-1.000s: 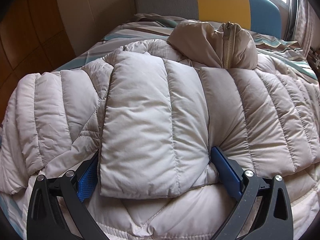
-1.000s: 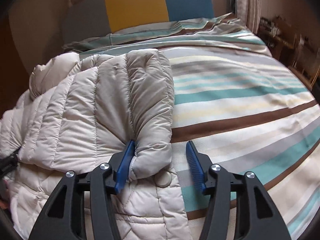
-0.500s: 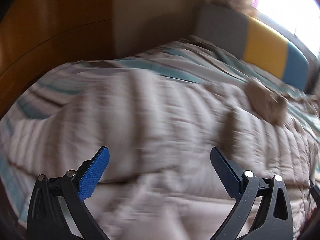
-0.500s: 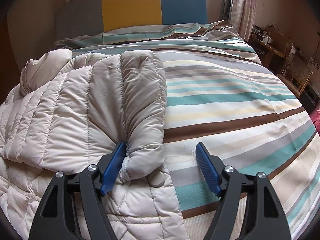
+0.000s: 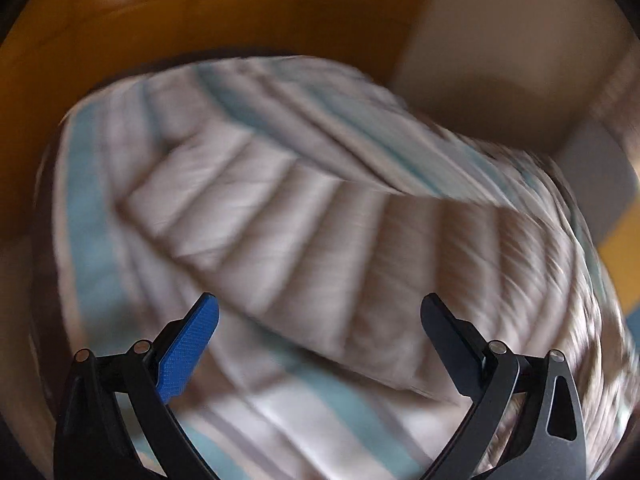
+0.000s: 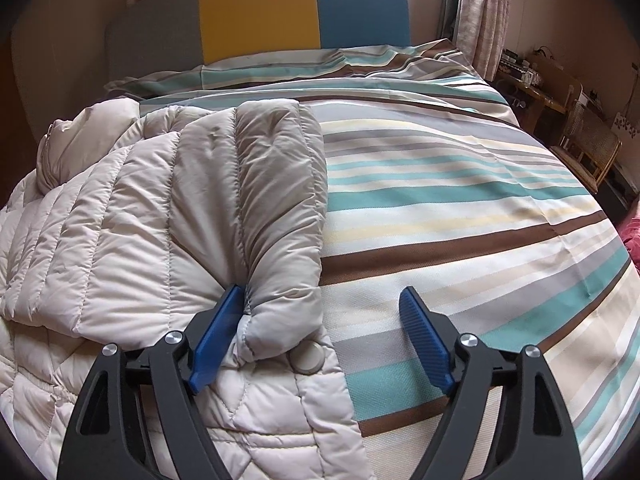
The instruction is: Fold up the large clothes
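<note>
Beside the folded beige quilted down jacket point(image 6: 168, 216) on the striped bed cover point(image 6: 460, 208), the right gripper point(image 6: 320, 336), jaws just opening, had let go; the left gripper point(image 5: 320, 340), wide and empty, needed the next hem.

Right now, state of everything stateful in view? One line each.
puffer jacket: lying on the bed, sleeve folded over the body.
sleeve cuff: between the right jaws, released.
snap button: exposed, unfastened.
right gripper: open, jaws have just been opening.
left gripper: open, empty; view blurred.
striped duvet: spread flat.
</note>
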Demonstrator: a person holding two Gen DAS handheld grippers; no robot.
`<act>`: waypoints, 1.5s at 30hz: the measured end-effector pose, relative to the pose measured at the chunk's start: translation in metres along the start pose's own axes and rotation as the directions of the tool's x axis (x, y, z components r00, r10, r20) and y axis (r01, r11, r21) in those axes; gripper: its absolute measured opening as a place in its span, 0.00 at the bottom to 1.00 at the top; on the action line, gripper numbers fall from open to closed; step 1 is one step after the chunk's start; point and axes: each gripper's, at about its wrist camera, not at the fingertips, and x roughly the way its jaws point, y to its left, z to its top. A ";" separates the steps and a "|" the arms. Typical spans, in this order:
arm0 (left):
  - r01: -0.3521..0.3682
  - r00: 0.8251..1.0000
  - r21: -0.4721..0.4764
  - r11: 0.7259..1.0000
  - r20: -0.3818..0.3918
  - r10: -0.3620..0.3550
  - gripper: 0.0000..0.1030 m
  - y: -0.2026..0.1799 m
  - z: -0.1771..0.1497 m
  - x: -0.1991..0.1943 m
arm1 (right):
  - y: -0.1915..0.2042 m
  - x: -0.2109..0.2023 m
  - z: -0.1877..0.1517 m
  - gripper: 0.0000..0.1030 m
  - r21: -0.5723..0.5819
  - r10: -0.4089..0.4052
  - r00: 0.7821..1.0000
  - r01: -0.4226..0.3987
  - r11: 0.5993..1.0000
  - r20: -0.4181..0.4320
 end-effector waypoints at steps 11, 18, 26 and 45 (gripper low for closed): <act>-0.168 0.986 -0.043 0.985 -0.004 0.168 0.87 0.026 0.019 0.046 | -0.002 0.002 0.000 0.79 0.006 0.000 1.000 0.000 1.000 -0.003; -0.128 0.991 0.061 0.990 0.043 0.125 0.19 0.000 0.016 0.048 | -0.002 0.002 0.000 0.80 0.004 -0.006 1.000 0.006 1.000 -0.002; -0.111 0.981 0.032 0.993 0.163 0.105 0.10 -0.019 0.028 0.012 | -0.003 0.002 0.000 0.80 0.011 0.000 1.000 0.000 1.000 -0.004; 0.064 0.917 0.413 0.908 0.335 -0.217 0.10 -0.181 -0.031 -0.076 | -0.003 0.004 0.001 0.81 0.020 0.005 1.000 -0.005 1.000 -0.006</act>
